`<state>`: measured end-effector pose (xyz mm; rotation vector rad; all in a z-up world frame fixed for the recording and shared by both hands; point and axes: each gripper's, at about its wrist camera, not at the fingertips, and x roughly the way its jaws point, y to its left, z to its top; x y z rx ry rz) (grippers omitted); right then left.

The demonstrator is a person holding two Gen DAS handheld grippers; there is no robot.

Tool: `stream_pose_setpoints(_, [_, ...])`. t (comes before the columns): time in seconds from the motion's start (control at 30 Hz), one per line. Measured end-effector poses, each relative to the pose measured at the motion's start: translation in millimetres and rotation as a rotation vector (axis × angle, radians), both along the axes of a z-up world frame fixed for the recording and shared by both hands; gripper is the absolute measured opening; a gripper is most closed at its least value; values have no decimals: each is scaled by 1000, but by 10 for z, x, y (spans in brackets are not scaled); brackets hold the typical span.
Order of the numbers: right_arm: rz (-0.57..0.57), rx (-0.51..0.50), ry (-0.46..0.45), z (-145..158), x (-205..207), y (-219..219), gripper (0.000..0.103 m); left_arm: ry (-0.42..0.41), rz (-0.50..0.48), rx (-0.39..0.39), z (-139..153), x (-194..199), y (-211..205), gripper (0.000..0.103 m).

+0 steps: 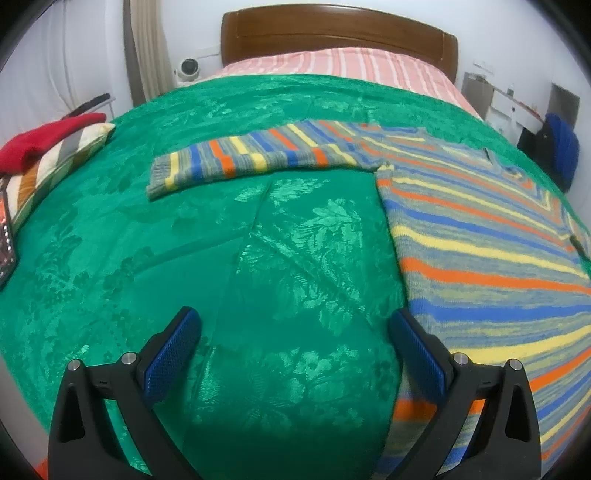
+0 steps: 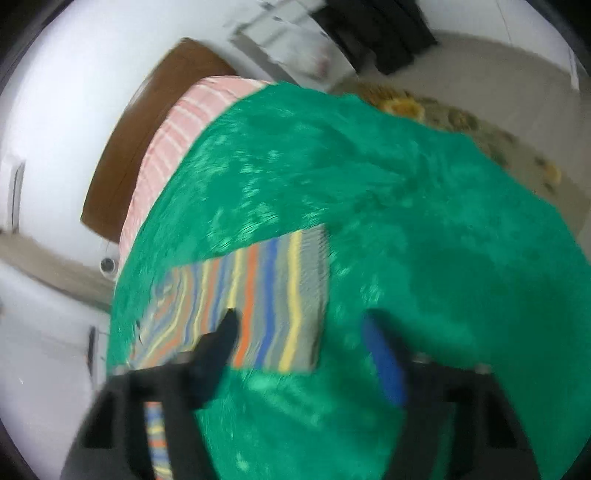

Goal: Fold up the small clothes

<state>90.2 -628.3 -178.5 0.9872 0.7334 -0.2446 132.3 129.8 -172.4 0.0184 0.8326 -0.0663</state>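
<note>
A knit sweater [image 1: 480, 240] with orange, blue, yellow and grey stripes lies flat on the green bedspread [image 1: 184, 258]. One sleeve [image 1: 240, 158] stretches out to the left. My left gripper [image 1: 293, 317] is open over bare bedspread, and its right finger is at the sweater's lower left edge. The right wrist view is blurred and tilted. There my right gripper [image 2: 300, 317] hovers with its jaws apart over the cuff end of the other sleeve [image 2: 258, 288]. Nothing is pinched between them.
A striped pillow [image 1: 55, 166] with a red garment [image 1: 48, 140] on it lies at the bed's left edge, beside a dark device [image 1: 5, 236]. A wooden headboard [image 1: 332, 33] and a pink striped sheet [image 1: 332, 62] are beyond. A patterned rug [image 2: 406, 107] covers the floor.
</note>
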Motion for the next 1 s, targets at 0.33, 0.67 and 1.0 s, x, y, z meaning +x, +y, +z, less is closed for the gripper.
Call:
stream_pose_setpoints(0.33, [64,-10,109,-199,342,-19,48,-2,8,19,-41,18,-12,103])
stream_pose_setpoints(0.67, [166,-293,46,728,579,590,2,-6,6,11,-59,36,-21,103])
stream_pose_setpoints(1.0, [581,-422,-148,1815,1766,2612,2,-6,6,-4,-58,59,-1,103])
